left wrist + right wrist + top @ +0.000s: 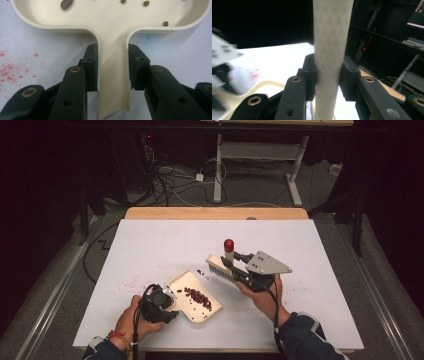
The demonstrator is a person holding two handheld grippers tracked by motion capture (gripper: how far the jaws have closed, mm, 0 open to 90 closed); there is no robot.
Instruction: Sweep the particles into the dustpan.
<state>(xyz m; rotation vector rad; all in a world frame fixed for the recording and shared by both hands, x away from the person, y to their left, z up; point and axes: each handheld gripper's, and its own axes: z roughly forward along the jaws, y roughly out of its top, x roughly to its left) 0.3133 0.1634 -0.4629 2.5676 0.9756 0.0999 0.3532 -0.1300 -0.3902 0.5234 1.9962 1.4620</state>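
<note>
A: Where's the dustpan [196, 300]?
B: On the white table [310, 310], near its front edge. Dark red beans [199, 296] lie in it, and a few green ones show in the left gripper view.
A: Who has it?
B: The left gripper [112, 67], its jaws clamped on the dustpan's handle [112, 75] from both sides.
A: And the brush [222, 266]?
B: Just beyond the dustpan's far edge, bristles down. The right gripper [328, 75] is clamped on its pale handle [332, 37], which ends in a red cap [229, 244].
A: Anything else?
B: Red specks [131, 282] on the table left of the dustpan.

cream dustpan [192, 296], dark red beans [199, 296] (brush cap [228, 244] red).
</note>
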